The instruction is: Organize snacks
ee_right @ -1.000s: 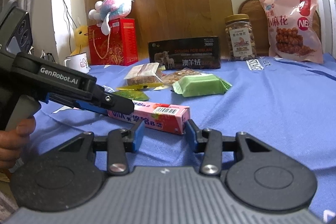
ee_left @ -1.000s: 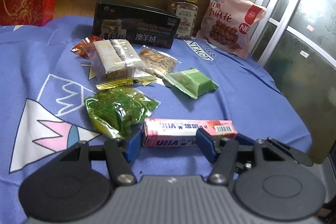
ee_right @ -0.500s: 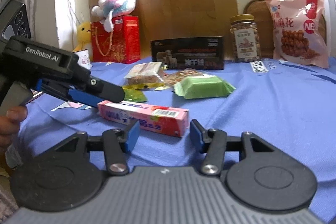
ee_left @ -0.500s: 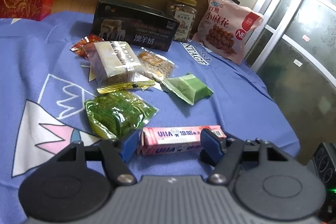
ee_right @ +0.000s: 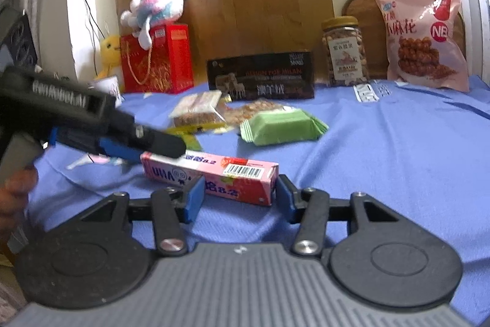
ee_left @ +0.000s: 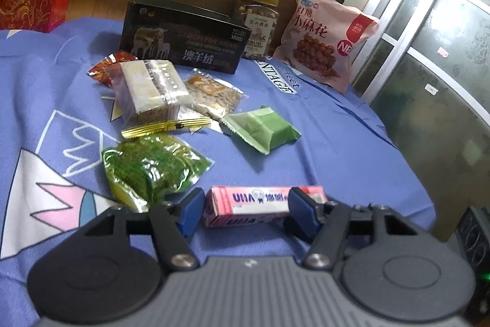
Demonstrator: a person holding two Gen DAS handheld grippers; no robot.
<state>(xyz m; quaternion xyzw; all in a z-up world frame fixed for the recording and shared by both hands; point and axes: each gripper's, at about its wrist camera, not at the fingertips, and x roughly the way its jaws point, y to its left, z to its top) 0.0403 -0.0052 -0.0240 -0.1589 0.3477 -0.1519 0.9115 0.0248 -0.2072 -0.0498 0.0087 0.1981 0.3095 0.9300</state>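
A blue cloth covers the tabletop (ee_left: 352,143). From left to right along its back stand a red gift bag (ee_right: 157,60) with a plush toy (ee_right: 157,6) on top, a black box (ee_left: 183,48), a clear jar (ee_left: 258,23) filled with nuts, and a pink snack bag (ee_left: 327,45). Small wrapped snacks lie in the middle. Nearest, the pink candy box (ee_left: 263,206) lies flat. The left gripper (ee_left: 246,209), whose fingers have just been closing, straddles it without pressing. The right gripper (ee_right: 239,195) straddles one end, open.
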